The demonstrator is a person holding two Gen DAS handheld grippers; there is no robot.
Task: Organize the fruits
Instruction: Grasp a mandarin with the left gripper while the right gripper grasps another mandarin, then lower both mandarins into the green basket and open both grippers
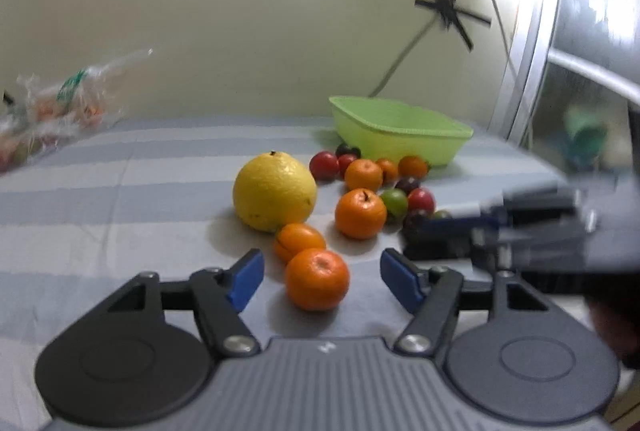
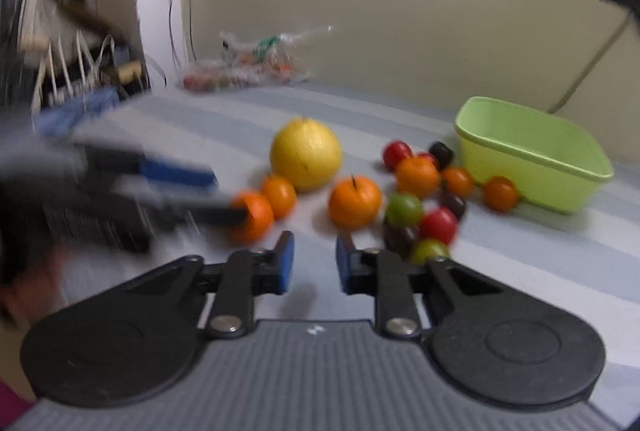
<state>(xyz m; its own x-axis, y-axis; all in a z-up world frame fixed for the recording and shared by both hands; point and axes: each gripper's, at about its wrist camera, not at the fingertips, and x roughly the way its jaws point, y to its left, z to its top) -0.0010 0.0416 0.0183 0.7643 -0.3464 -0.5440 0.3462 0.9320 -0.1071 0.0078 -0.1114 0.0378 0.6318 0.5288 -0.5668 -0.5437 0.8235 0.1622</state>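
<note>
The left tongs (image 1: 322, 273) are spread wide, released, with the nearest orange (image 1: 317, 279) lying between their tips on the striped bench (image 1: 120, 199). The right tongs (image 2: 315, 263) stand narrowly parted over bare cloth, gripping nothing. Fruit is scattered ahead: a big yellow citrus (image 1: 274, 191), a stemmed orange (image 1: 361, 213), and small red, green and dark fruits, some hidden behind others. The green basket (image 1: 400, 129) sits behind them. A plastic bag (image 2: 256, 61) by the wall is too blurred to read.

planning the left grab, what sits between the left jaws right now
One round orange mandarin on the striped cloth, untouched by the open left gripper, seen in the left wrist view.
</note>
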